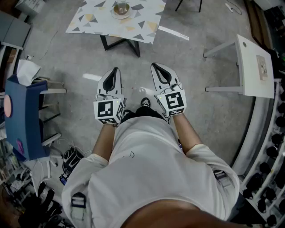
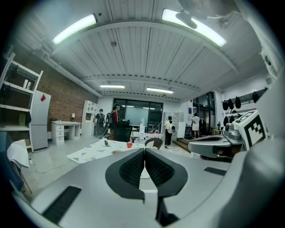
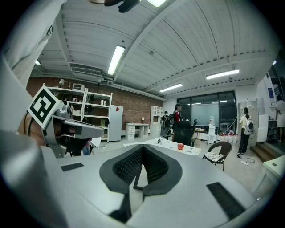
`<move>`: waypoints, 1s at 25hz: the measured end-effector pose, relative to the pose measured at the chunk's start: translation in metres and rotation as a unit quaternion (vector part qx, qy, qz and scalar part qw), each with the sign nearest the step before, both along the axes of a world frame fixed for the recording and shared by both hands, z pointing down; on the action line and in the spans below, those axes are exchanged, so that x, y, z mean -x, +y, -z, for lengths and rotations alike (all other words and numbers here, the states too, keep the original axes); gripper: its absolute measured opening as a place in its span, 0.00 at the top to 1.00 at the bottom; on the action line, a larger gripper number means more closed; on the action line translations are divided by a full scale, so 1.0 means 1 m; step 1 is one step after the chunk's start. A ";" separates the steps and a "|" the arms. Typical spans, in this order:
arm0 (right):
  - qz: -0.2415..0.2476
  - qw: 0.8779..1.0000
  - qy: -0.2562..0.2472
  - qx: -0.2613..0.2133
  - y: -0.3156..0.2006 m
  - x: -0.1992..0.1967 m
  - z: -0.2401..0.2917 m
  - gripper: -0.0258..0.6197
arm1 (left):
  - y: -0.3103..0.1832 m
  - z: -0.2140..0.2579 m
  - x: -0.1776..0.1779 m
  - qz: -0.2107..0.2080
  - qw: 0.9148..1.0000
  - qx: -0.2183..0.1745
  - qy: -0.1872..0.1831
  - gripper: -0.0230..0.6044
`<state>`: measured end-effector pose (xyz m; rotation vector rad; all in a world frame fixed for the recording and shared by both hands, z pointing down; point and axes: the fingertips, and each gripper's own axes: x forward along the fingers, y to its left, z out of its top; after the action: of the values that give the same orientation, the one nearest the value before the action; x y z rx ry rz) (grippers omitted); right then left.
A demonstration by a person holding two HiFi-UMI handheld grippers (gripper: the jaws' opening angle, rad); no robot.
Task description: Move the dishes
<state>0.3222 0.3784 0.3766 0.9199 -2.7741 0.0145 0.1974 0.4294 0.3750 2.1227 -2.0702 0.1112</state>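
We have not started. The worktop [image 1: 89, 21] stands well ahead of us. Our left claw [image 2: 144, 156] and right claw [image 3: 142, 154] are both pressed closed on nothing, held near our waist. The dishes [image 1: 121, 9] sit untouched on that worktop; all moving remains.

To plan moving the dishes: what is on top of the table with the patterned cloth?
A bowl on a saucer, and a red apple farther back. The head view cuts off the table at its far end.
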 end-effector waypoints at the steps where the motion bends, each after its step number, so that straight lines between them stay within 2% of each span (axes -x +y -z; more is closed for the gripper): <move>1: 0.001 1.000 -0.002 0.004 0.001 -0.001 -0.001 0.96 | 0.000 -0.003 -0.001 0.001 1.000 0.005 0.003 0.93; 8: 0.014 0.999 0.022 0.027 0.003 -0.017 -0.026 0.96 | -0.007 -0.025 -0.014 -0.001 1.000 0.029 -0.002 0.93; 12: 0.028 0.998 0.023 0.043 -0.006 -0.019 -0.040 0.91 | -0.017 -0.033 -0.015 0.009 0.999 0.037 0.005 0.93; 17: 0.040 0.998 0.031 0.048 -0.020 -0.008 -0.049 0.87 | -0.024 -0.041 -0.009 0.016 0.998 0.058 0.006 0.93; 25: 0.038 0.996 0.043 0.069 -0.058 0.025 -0.067 0.79 | -0.056 -0.065 0.021 0.012 0.997 0.078 0.016 0.93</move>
<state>0.2973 0.3200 0.4440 0.7610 -2.6872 0.1492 0.1761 0.3730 0.4399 1.9938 -1.9985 0.2276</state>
